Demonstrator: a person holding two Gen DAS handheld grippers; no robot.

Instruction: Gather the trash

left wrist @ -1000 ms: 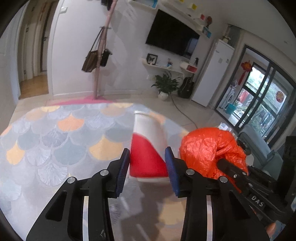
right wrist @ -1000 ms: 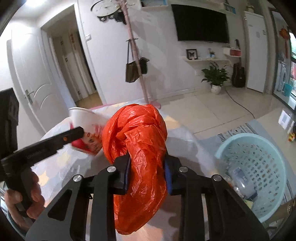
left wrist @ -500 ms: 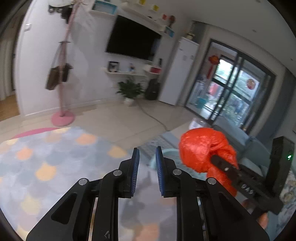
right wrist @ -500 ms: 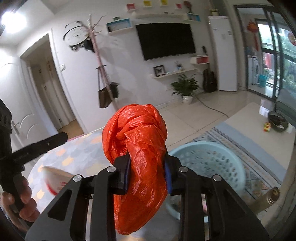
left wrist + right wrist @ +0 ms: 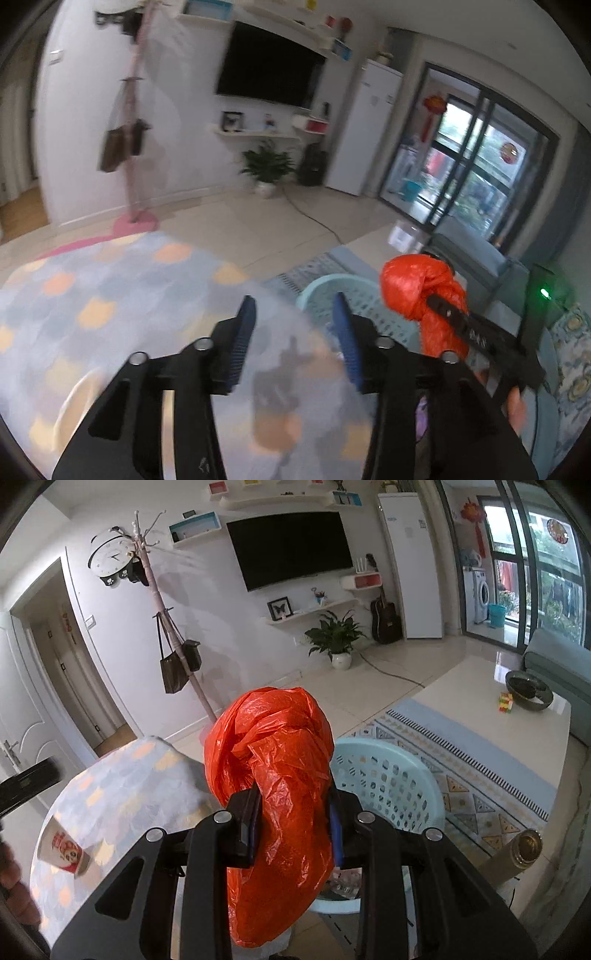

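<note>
My right gripper [image 5: 295, 823] is shut on a crumpled orange plastic bag [image 5: 280, 775] and holds it up in front of a light blue plastic basket [image 5: 391, 775]. In the left wrist view the same orange bag [image 5: 413, 288] hangs beside the basket [image 5: 328, 295], which stands past the table's edge. My left gripper [image 5: 293, 332] hovers over the table, its jaws opening with nothing between the blue pads. A red-and-white paper cup [image 5: 62, 849] lies on its side on the scallop-patterned tablecloth [image 5: 122, 786], left of the bag.
The basket stands on a patterned rug [image 5: 480, 786] by a low white coffee table [image 5: 480, 701] bearing a dark bowl [image 5: 528, 694]. A brass-topped bottle [image 5: 528, 845] is at the right. Coat stand [image 5: 162, 627], potted plant [image 5: 336, 635] and TV line the far wall.
The paper cup has left my left gripper's jaws and lies on the table; those jaws shut, then parted again. Both grippers swung right, bringing the basket into view. The bag stays gripped.
</note>
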